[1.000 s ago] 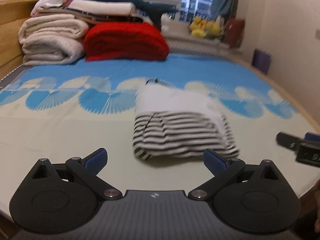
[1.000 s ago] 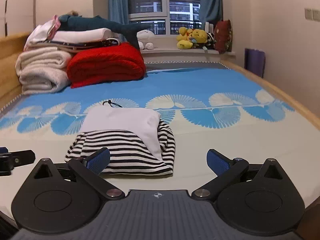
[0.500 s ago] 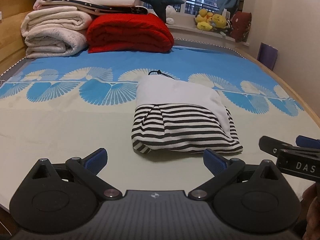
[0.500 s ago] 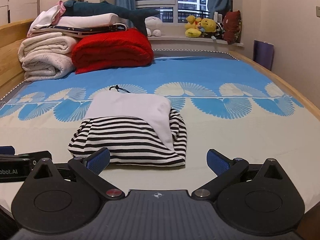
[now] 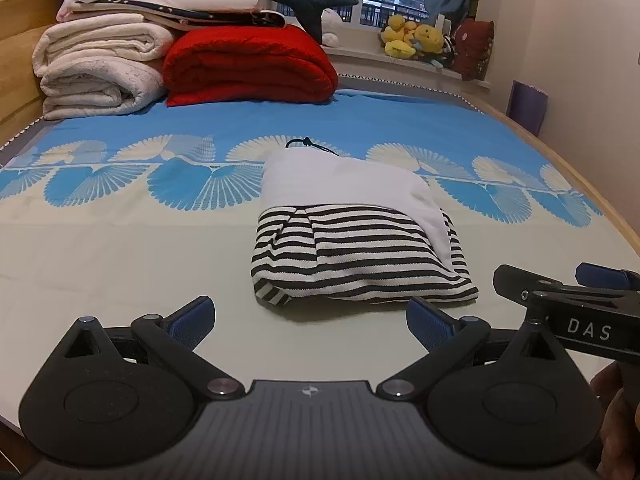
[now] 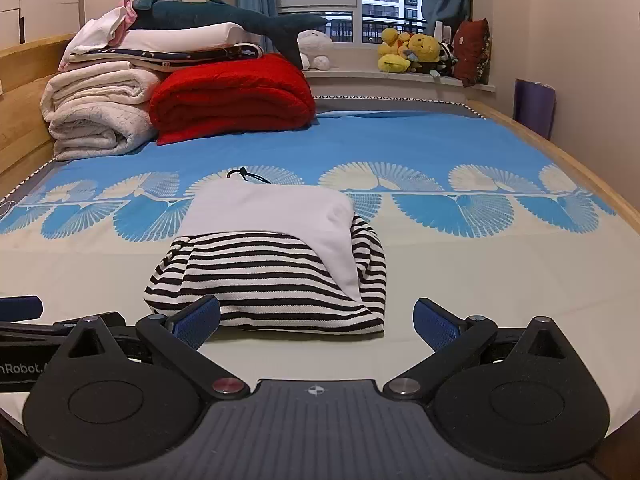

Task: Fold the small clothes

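A small folded garment (image 5: pixel 352 236), black-and-white striped with a white part on top and a dark drawstring at its far end, lies on the bed; it also shows in the right wrist view (image 6: pixel 276 264). My left gripper (image 5: pixel 310 322) is open and empty, just short of the garment's near edge. My right gripper (image 6: pixel 316 322) is open and empty, also just in front of the garment. The right gripper shows at the right edge of the left wrist view (image 5: pixel 568 300); the left gripper shows at the left edge of the right wrist view (image 6: pixel 24 320).
The bed sheet (image 5: pixel 120 264) is cream with blue fan prints. Folded white blankets (image 5: pixel 96 64) and a red blanket (image 5: pixel 248 64) are stacked at the far left, a plush shark on top. Plush toys (image 6: pixel 416 52) sit on the windowsill. A wooden bed rail (image 6: pixel 560 152) runs along the right.
Both grippers have moved a little closer to the garment and steadied; the right gripper has come further into the left wrist view. The garment has not moved.
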{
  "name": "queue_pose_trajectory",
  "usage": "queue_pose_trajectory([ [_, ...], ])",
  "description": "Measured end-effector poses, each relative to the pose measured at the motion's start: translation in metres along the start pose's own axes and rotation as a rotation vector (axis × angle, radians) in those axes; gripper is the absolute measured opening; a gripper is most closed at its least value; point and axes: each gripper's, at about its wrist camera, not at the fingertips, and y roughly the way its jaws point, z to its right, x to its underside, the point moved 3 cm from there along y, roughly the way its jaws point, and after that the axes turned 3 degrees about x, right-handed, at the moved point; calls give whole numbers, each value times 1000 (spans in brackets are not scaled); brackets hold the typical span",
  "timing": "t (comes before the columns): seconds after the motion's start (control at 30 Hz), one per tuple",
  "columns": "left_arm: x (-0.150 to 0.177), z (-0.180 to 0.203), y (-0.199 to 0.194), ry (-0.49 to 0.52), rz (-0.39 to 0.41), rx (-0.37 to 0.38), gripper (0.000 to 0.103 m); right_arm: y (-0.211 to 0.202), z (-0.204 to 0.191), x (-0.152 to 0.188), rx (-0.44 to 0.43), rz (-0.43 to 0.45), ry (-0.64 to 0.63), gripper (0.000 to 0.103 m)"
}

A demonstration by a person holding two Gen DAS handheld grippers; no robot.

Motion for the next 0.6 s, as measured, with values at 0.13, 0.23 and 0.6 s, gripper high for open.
queue_pose_trajectory([
  [0.13, 0, -2, 1, -6, -3, 2, 102, 1, -1, 0, 3, 1, -3, 102],
  [0.23, 0, -3, 1, -14, -7, 1, 102, 1, -2, 0, 2, 1, -5, 102],
  [0.6, 0, -4, 3, -23, -14, -1, 102, 3, -2, 1, 1, -3, -7, 102],
])
